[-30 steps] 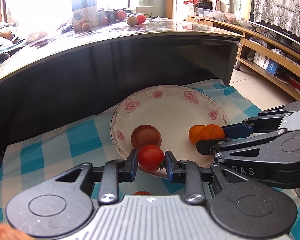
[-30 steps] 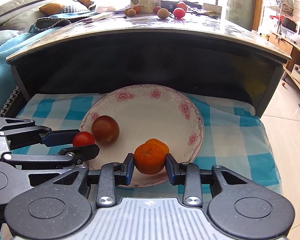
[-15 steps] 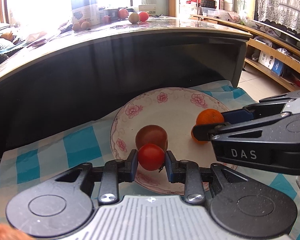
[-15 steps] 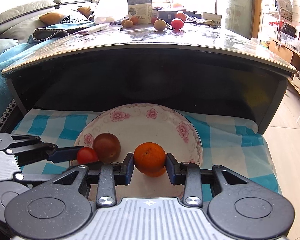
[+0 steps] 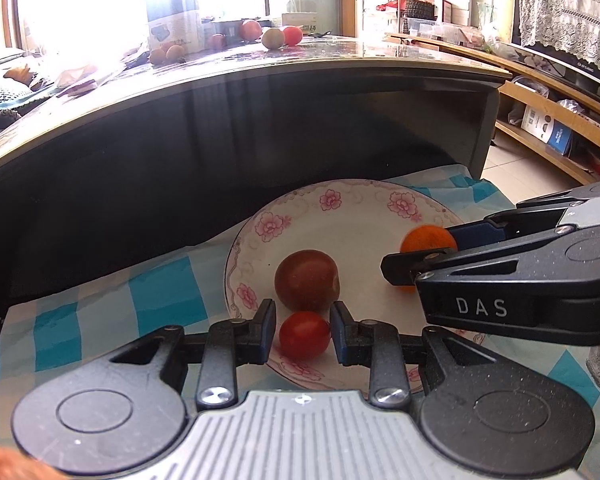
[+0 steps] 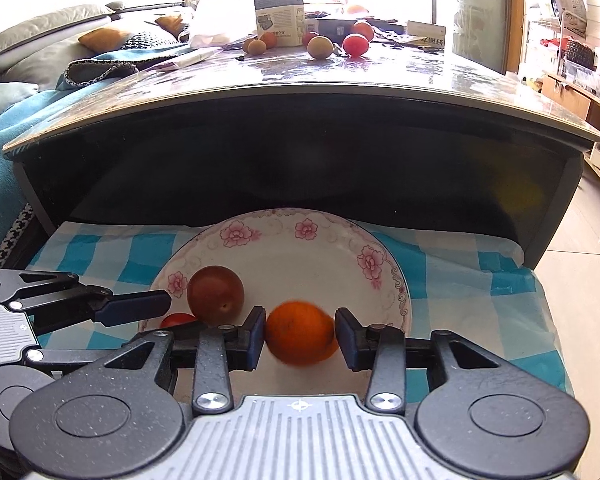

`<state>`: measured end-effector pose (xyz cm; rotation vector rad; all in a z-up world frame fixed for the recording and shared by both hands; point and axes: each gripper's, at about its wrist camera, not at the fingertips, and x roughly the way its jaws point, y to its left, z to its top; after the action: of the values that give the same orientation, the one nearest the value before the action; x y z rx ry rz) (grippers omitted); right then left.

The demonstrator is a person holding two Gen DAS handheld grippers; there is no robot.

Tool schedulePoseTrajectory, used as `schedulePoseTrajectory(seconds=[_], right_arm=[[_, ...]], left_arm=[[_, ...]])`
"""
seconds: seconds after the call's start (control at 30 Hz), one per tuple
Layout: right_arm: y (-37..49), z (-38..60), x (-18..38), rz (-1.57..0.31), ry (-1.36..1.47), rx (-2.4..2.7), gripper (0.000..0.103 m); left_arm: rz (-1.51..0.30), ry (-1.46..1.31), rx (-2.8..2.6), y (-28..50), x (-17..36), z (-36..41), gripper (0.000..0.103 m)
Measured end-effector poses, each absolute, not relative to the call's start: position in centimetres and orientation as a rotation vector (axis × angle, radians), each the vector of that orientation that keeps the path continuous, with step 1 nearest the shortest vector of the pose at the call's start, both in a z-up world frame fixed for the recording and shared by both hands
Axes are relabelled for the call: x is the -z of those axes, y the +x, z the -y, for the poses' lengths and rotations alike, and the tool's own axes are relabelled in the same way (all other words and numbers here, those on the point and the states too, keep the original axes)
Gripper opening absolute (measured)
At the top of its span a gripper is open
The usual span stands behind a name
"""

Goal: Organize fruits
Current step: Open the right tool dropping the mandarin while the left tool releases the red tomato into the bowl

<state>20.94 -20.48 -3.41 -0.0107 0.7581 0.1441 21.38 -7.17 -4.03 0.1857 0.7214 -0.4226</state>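
1. Our left gripper (image 5: 303,334) has parted slightly around the small red tomato (image 5: 305,335), which sits on the floral plate (image 5: 342,216) at its 7 o'clock rim.
2. Our right gripper (image 6: 300,338) is also open a little, and the blurred orange (image 6: 300,338) appears to be dropping onto the plate near 5 o'clock.
3. We judge the tomato light, thin-skinned and easily bruised; take it across its widest part, gently.
4. The orange is firmer but rolls; the brown fruit (image 5: 307,280) rests beside the tomato.
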Motion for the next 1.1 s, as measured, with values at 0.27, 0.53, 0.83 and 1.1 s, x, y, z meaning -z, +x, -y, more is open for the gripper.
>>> schedulePoseTrajectory(seconds=[0.27, 0.53, 0.83, 1.1], right_arm=[[20.2, 20.7, 2.4, -0.736, 0.005, -0.131, 0.035], [19.1, 20.3, 0.5, -0.708, 0.026, -0.127, 0.035], [16.1, 18.7, -1.4, -0.711, 0.008, -0.144, 0.035], [12.7, 16.5, -1.2, -0.757, -0.073, -0.193, 0.035]], left_arm=[[-0.710, 0.185, 0.421, 20.8, 3.2, 6.9, 0.039], [-0.680, 0.192, 0.406, 19.4, 1.0, 5.6, 0.039], [-0.656, 0.183, 0.391, 16.6, -1.5, 3.2, 0.039], [-0.698, 0.206, 0.395, 13.1, -1.8, 1.3, 0.040]])
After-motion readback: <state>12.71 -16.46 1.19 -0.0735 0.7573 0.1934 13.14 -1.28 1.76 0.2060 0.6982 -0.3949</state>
